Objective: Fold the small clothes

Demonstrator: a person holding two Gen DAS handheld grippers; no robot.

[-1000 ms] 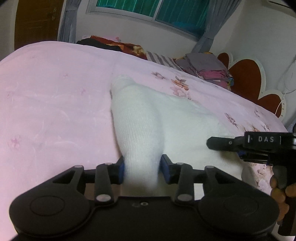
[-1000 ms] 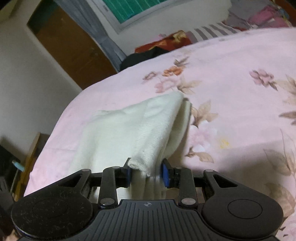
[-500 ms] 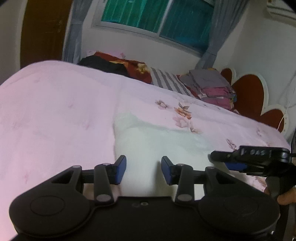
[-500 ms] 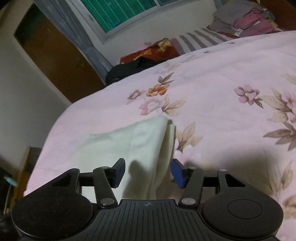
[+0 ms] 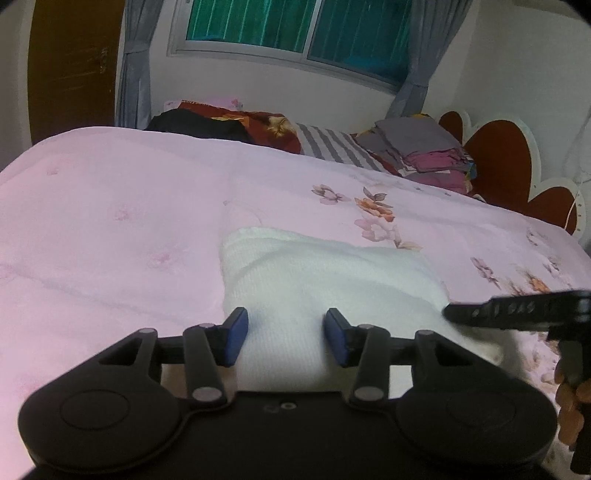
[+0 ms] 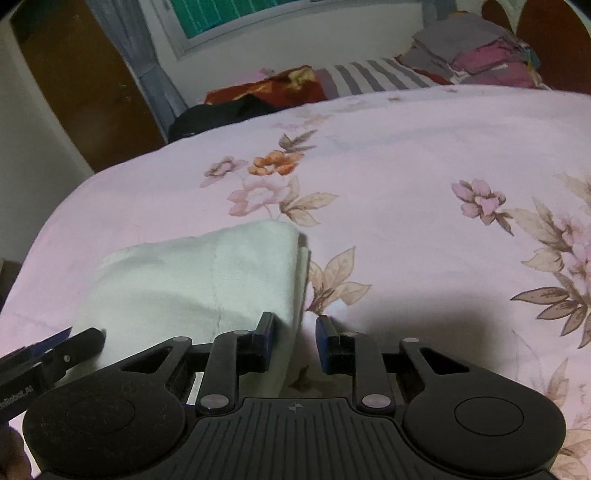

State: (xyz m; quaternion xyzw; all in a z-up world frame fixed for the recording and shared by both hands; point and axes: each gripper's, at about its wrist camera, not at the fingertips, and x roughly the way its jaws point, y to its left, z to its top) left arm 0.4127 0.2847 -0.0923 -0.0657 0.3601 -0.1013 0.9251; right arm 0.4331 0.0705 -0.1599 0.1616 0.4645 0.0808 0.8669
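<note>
Your white cloth (image 5: 332, 280) now lies folded on the pink bedspread (image 5: 110, 229); a second ago both claws held it lifted. Left gripper (image 5: 284, 336) is opening, straddling the cloth, apparently unpinched. Only the right view shows the right gripper (image 6: 293, 341) closing over the cloth's edge.

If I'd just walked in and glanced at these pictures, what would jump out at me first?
A white knitted garment lies folded on a pink flowered bedspread, nearest the cameras. Black two-fingered grippers with blue pads frame it: the left gripper straddles its near edge, the right gripper closes beside its corner. Behind, a green-glazed window.
</note>
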